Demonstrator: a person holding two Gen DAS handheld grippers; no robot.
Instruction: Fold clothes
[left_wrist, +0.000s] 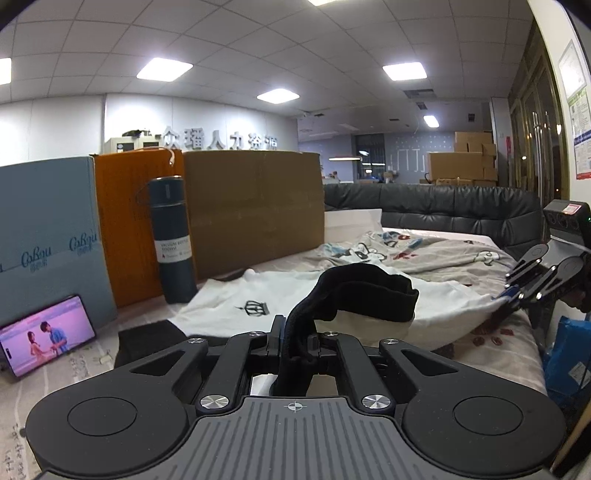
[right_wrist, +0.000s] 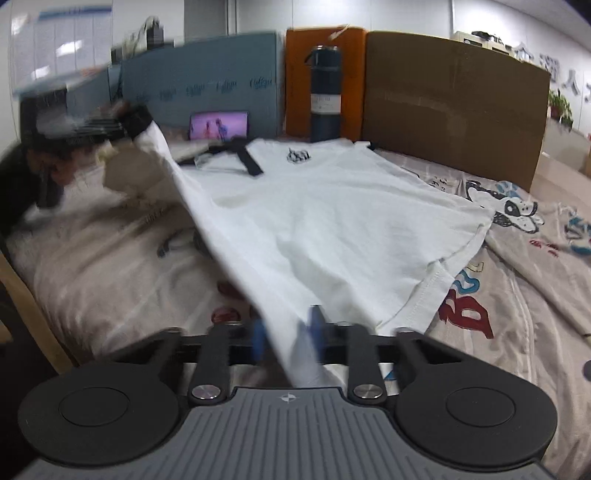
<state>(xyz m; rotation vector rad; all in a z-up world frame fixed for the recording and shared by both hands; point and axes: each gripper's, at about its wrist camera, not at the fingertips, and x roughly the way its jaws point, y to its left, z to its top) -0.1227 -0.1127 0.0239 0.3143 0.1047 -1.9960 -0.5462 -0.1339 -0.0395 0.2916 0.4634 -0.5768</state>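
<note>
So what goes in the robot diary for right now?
left gripper: shut on black cuff | right gripper: shut on hem | white T-shirt: lifted for fold

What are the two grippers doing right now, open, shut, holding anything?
Left gripper: shut on the black cuff of the white cotton T-shirt.
Right gripper: blurred, but shut on the T-shirt's bottom hem.

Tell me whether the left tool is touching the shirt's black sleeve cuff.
Touching. The left wrist view shows the left tool shut on the black sleeve cuff of the white T-shirt, the fabric pinched between its fingers.
</note>
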